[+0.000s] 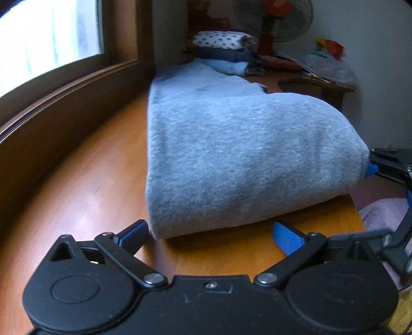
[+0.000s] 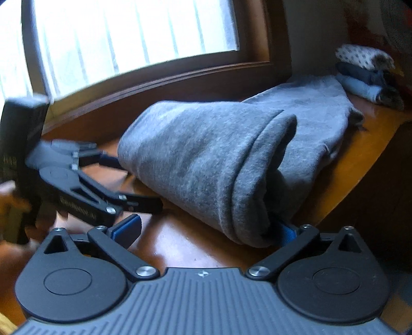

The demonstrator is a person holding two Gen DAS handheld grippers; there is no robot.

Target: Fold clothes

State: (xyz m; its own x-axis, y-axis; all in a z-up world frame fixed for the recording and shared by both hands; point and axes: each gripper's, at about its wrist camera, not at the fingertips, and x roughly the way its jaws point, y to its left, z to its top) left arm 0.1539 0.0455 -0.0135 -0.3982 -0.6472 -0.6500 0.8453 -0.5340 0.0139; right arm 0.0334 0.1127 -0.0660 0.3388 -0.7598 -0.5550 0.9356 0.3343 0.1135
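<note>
**Meanwhile, grey garment half-folded on the table, both tongs at its near end**

Leftmost, a window (image 1: pixel 49 33) with a brown wooden frame runs along the table's (image 1: pixel 85 180) left edge. The left tongs (image 1: pixel 213 235) sit low over the near edge, their blue-padded fingers (image 1: pixel 287 238) spread wide, holding nothing; the near end of the grey garment (image 1: pixel 231 154) lies just ahead of them, between the two pads. The garment stretches down the middle of the table toward the far end, its near part doubled over into a thick rounded fold. On the right side of that fold, the right tongs (image 2: pixel 208 232) stand spread as well. One blue pad (image 2: pixel 285 233) lies against the rolled hem near the table's right edge, while the other stays clear of the cloth. At the far end, a stack of folded clothes (image 1: pixel 226 51) rests beside the garment's far edge, with a fan (image 1: pixel 275 23) just to its right.
</note>
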